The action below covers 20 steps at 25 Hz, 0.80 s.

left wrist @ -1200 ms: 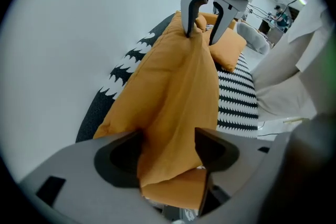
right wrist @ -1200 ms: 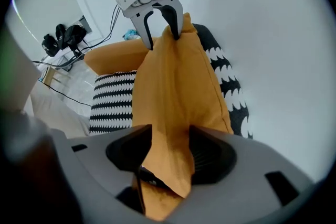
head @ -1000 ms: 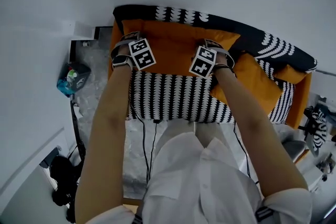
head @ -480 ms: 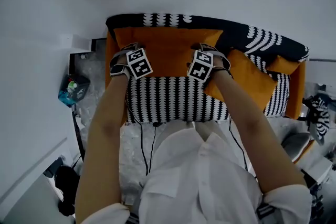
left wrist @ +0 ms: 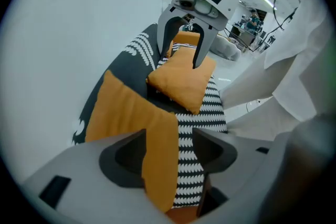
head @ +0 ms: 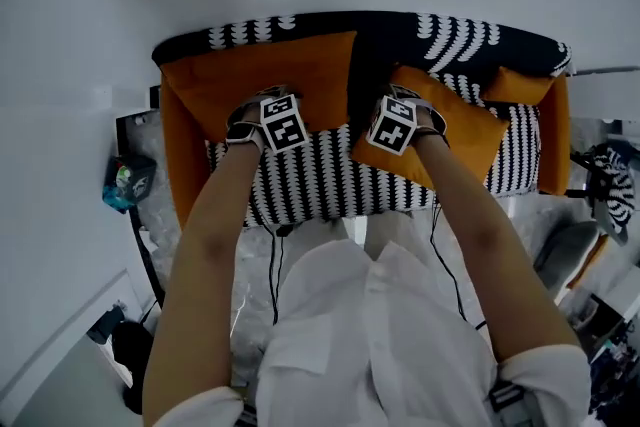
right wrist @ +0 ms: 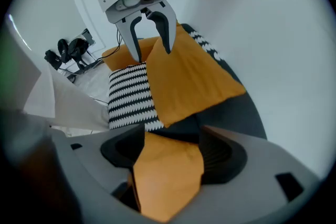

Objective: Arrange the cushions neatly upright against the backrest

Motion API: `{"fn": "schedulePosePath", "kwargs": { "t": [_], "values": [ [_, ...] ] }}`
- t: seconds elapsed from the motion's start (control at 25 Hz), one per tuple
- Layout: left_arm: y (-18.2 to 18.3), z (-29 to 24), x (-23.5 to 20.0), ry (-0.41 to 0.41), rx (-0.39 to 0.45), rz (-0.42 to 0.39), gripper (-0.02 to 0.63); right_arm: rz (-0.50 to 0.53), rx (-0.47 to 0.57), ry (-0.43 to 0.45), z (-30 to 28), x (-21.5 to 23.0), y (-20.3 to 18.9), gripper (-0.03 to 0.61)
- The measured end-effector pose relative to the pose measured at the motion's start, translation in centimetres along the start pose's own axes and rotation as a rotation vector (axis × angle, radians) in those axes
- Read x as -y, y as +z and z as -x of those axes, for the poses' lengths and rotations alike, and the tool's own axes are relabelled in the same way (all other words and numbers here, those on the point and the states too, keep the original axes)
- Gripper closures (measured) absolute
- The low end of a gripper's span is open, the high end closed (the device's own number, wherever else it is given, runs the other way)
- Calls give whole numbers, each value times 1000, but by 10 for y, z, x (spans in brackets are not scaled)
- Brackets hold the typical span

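A large orange cushion leans upright on the black-and-white backrest at the sofa's left end. A smaller orange cushion lies tilted on the striped seat, and a third sits at the far right. My left gripper is at the large cushion's lower right edge. That edge lies between its jaws; they have just been closing, with a gap left on one side. My right gripper is over the smaller cushion's left corner, and that corner fills its jaws.
Orange armrests close off both sofa ends, with a white wall behind. A blue bag lies on the floor to the left. Cables hang in front of the seat, and clutter stands at the right.
Both grippers have shifted right along the sofa. The left went from the large cushion's left part to its right edge, and the right went from that cushion to the smaller one.
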State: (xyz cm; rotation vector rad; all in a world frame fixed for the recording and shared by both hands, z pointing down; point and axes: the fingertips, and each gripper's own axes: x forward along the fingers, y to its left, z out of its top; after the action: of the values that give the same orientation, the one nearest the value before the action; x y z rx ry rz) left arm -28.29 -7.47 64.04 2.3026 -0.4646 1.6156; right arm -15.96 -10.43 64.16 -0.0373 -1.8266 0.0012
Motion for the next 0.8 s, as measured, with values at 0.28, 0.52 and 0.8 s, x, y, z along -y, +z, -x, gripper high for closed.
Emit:
{"fn": "schedulePosePath", "kwargs": {
  "t": [0.28,0.52,0.8],
  "values": [
    [114,-80,63,-103,-43,-112,298,-112,-59,40,14,-15,-190,255],
    [211,-164,91,-193,-72,-255,279,-245,-116,48,21,-6,-351,247],
    [265,-241,79,-230,-162,-425,276,-309,-145,77,-2,0,-451,241]
  ]
}}
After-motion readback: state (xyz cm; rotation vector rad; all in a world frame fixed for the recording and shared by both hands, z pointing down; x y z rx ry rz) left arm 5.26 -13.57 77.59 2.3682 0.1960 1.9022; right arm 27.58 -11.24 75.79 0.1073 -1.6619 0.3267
